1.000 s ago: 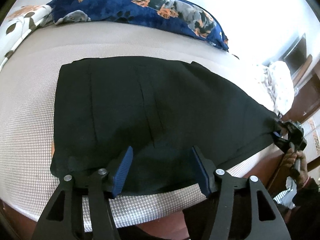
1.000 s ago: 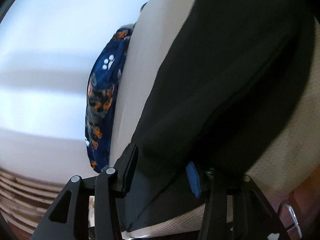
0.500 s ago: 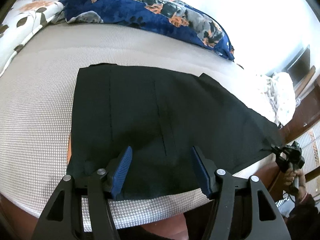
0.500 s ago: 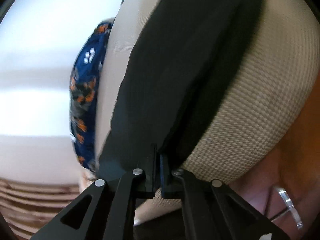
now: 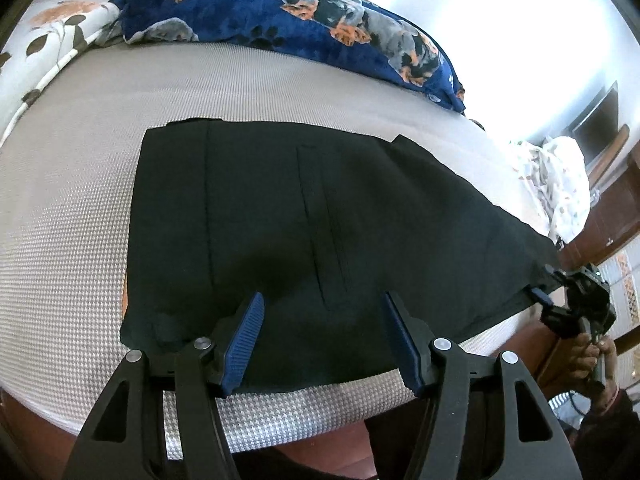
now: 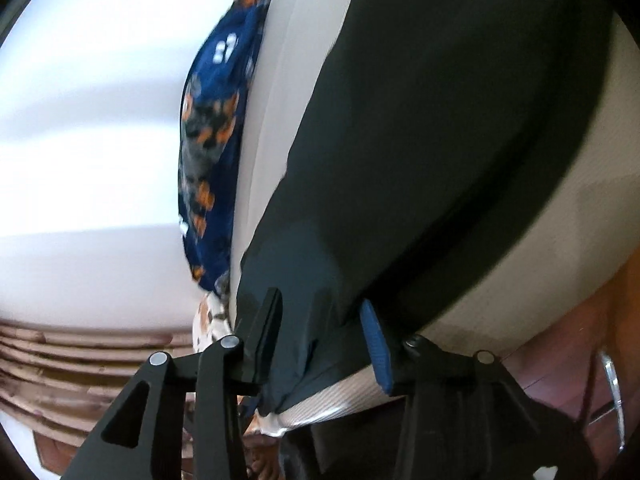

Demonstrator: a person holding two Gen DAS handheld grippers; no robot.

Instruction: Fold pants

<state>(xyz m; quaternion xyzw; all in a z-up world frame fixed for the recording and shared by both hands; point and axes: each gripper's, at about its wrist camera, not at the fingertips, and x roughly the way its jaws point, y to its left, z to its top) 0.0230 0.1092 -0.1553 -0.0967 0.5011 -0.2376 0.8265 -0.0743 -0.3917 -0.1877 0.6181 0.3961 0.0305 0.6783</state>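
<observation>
From the left wrist view, the left hand-held gripper [image 5: 322,332] hangs spread wide, holding nothing, its 2 blue-padded fingers [image 5: 245,338] over the near hem of the black fabric pants [image 5: 304,216]. The pants lie flat ahead on the beige woven-cover bed [image 5: 72,216], with the navy dog-print blanket [image 5: 320,28] beyond.

From the right wrist view, the right hand-held gripper [image 6: 322,340] is parted, the pants' [image 6: 420,140] end corner loose between its fingers.
</observation>
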